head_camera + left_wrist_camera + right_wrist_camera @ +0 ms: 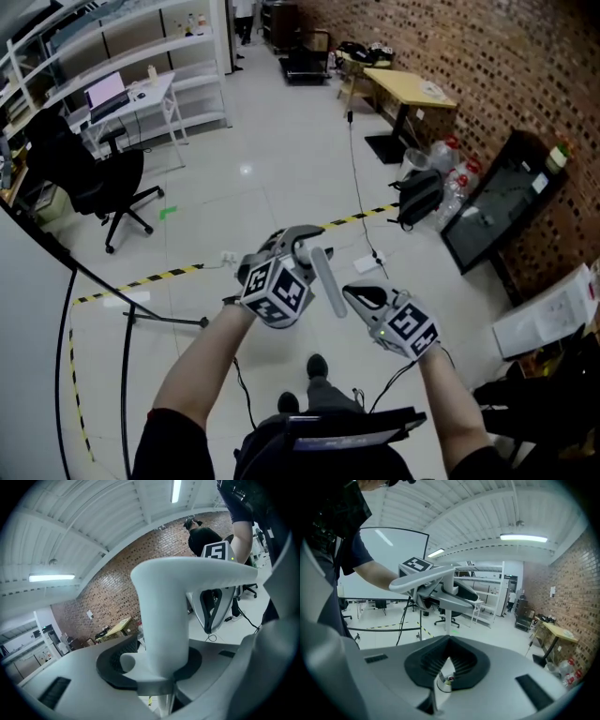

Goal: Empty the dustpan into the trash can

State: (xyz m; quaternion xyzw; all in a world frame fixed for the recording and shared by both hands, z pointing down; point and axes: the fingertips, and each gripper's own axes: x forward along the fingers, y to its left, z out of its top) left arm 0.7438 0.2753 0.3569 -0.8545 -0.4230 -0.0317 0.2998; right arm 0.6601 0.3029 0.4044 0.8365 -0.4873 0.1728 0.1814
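the pale grey dustpan handle (324, 281) is clamped in the left gripper (302, 246), its top end bent sideways.

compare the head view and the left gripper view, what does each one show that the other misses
Only the head view: the laptop on the white desk, and the left tool from outside with its marker cube.

Only the left gripper view: the ceiling lights, and up close the dark pads closed on the white handle.

Both: that handle, the right tool, the brick wall and the wooden table.
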